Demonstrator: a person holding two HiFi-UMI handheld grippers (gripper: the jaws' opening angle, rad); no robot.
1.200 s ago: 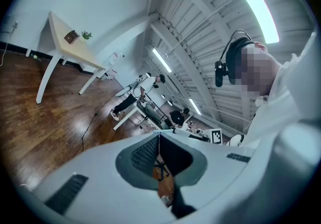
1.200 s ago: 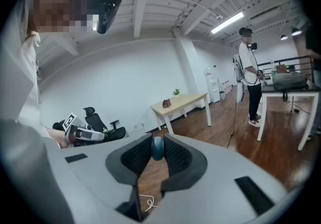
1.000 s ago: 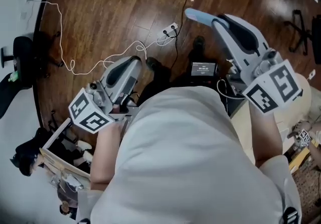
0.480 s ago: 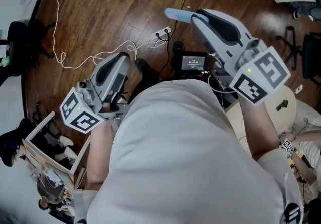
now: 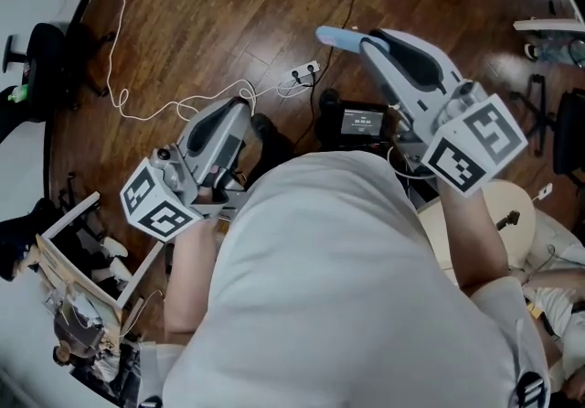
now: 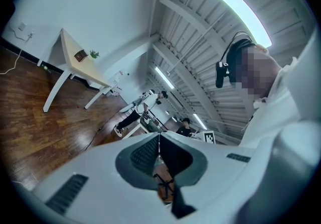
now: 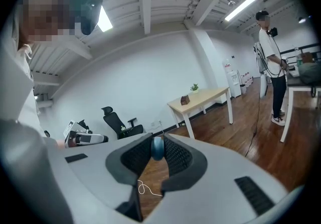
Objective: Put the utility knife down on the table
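My right gripper (image 5: 366, 40) is shut on a light-blue utility knife (image 5: 335, 34), whose rounded end sticks out past the fingertips above the wooden floor. In the right gripper view the knife (image 7: 157, 148) shows as a blue oval pinched between the dark ribbed pads of that gripper (image 7: 158, 140). My left gripper (image 5: 241, 110) is held lower left, close to the person's body. Seen from its own camera, the left gripper (image 6: 159, 136) has jaws that meet in a thin line with nothing between them. The person's white shirt hides the hands and wrists.
A white cable (image 5: 183, 109) and a power strip (image 5: 306, 72) lie on the wooden floor (image 5: 228, 4). A black device with a lit screen (image 5: 363, 123) sits ahead. A light wooden table (image 7: 200, 98) stands by the far wall, a black office chair (image 7: 118, 120) left of it, and a person (image 7: 273, 67) stands at right.
Both grippers have come up a little with the knife still held in the right one. The head view has shifted, so the floor cable and screen device sit slightly elsewhere.
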